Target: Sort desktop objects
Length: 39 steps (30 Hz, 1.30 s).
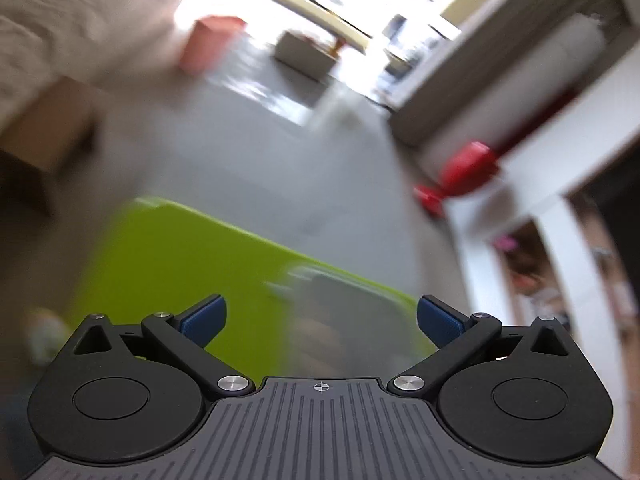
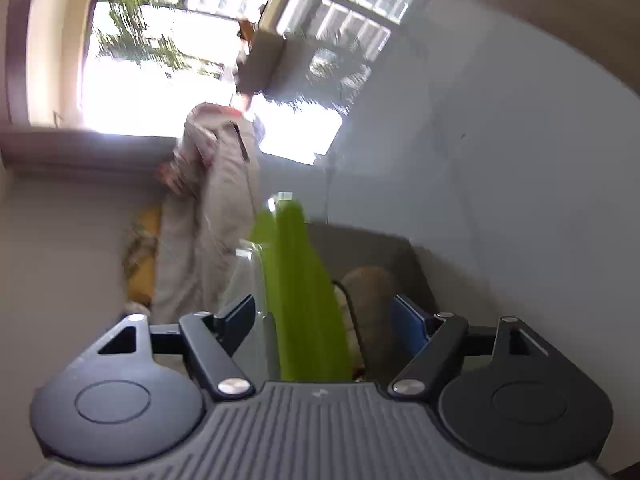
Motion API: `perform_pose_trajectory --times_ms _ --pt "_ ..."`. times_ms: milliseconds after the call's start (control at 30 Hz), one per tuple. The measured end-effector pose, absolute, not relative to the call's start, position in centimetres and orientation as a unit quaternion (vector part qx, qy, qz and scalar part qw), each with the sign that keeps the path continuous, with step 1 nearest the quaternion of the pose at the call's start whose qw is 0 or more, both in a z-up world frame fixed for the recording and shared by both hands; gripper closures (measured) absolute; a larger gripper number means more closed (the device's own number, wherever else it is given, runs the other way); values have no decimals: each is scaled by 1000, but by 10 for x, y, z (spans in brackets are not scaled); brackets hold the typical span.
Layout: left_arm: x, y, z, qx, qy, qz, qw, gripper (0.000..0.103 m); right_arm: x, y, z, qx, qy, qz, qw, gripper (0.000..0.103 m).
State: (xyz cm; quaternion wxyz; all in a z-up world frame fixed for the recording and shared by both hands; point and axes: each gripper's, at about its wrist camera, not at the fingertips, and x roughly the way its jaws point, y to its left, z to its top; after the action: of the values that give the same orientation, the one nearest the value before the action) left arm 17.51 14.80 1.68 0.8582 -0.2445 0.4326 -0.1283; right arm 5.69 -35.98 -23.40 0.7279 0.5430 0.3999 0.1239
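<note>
Both cameras sit just behind their own fingers and look forward along them, and both pictures are blurred.

The left wrist view looks out low over a green mat [image 1: 192, 272] lying close beyond its fingers [image 1: 204, 318], then on across a grey floor [image 1: 256, 152] to a distant bright window. A white shelf [image 1: 520, 184] runs along the right side.

The right wrist view is rolled sideways and faces a bright window [image 2: 160, 80] and a grey wall [image 2: 500, 160]. The green mat [image 2: 300, 300] shows edge-on, very close, between its fingers [image 2: 410, 322].

The two views share the green mat.
</note>
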Motion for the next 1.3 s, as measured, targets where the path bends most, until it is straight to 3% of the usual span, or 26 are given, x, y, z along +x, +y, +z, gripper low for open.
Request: perform_pose_trajectory --times_ms 167,300,400,500,800,1200,1300 --pt "155 197 -8 -289 439 -74 848 0 23 -366 -190 456 382 118 795 24" --pt "146 227 -48 -329 464 -79 819 0 39 -311 -159 369 406 171 818 24" --pt "162 209 -66 -276 498 -72 819 0 44 -287 -167 345 439 143 817 30" --pt "156 211 -78 -247 512 -71 820 0 46 -280 -175 367 436 140 809 38" --pt "187 196 -86 -246 498 -68 829 0 49 -286 -178 374 423 134 815 38" --pt "225 172 -93 -282 496 -80 817 0 111 -308 -172 375 399 61 835 34" --pt "205 173 -87 -268 493 -56 826 0 95 -305 -175 369 392 43 842 21"
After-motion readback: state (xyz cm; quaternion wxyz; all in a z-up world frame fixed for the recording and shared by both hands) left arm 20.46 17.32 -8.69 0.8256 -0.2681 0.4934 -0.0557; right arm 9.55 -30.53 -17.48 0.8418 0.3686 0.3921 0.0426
